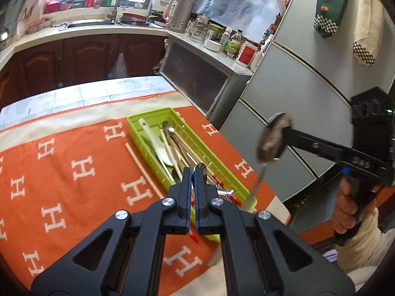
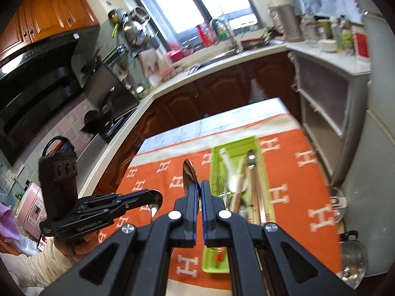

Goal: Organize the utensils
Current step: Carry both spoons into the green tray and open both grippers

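Each hand-held gripper pinches a metal spoon: the left hand-held gripper (image 1: pixel 192 172) one spoon (image 1: pixel 200 169), the right hand-held gripper (image 2: pixel 199 185) another spoon (image 2: pixel 188 172). Both hang above the green tray (image 1: pixel 148 120).

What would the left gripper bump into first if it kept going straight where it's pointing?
Most likely the green tray full of utensils. The left gripper, shut on a spoon, points down at the tray's near half, so that spoon would probably meet the utensils piled there first. Depth is hard to judge.

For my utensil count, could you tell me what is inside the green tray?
The green tray holds a white spatula, a metal spoon and wooden chopsticks; anything beneath them is covered.
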Tool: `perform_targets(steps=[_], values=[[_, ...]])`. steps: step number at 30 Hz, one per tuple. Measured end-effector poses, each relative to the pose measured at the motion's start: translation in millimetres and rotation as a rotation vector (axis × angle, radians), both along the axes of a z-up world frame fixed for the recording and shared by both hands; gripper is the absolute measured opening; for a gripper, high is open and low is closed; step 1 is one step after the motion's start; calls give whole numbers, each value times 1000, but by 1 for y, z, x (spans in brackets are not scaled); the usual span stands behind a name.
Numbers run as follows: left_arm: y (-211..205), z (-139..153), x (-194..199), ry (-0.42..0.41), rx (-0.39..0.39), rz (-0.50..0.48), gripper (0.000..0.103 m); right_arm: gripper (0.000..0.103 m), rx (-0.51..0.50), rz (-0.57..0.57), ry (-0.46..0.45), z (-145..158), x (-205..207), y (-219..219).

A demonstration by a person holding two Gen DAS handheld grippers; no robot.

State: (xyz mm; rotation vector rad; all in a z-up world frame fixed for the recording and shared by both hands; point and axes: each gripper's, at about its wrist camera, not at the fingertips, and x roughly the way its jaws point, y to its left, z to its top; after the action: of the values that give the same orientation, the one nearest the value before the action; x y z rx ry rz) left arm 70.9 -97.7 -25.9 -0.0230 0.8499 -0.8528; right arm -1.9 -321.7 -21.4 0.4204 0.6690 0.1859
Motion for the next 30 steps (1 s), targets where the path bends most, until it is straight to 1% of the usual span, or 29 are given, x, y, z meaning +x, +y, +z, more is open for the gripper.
perform_targets(steps=[7, 14, 19, 25, 30], values=[[-41, -15, 26, -1, 67, 25, 0, 3, -58, -100, -12, 8, -17, -30], [-61, -44, 53, 8, 130, 67, 0, 3, -141, -135, 1, 4, -14, -37], [-73, -64, 64, 3, 165, 89, 0, 3, -195, -103, 37, -9, 12, -28], [-77, -80, 73, 2, 185, 101, 0, 3, -190, -37, 86, -29, 53, -11], [-75, -93, 79, 30, 187, 123, 0, 3, -180, -8, 116, -43, 88, 1]])
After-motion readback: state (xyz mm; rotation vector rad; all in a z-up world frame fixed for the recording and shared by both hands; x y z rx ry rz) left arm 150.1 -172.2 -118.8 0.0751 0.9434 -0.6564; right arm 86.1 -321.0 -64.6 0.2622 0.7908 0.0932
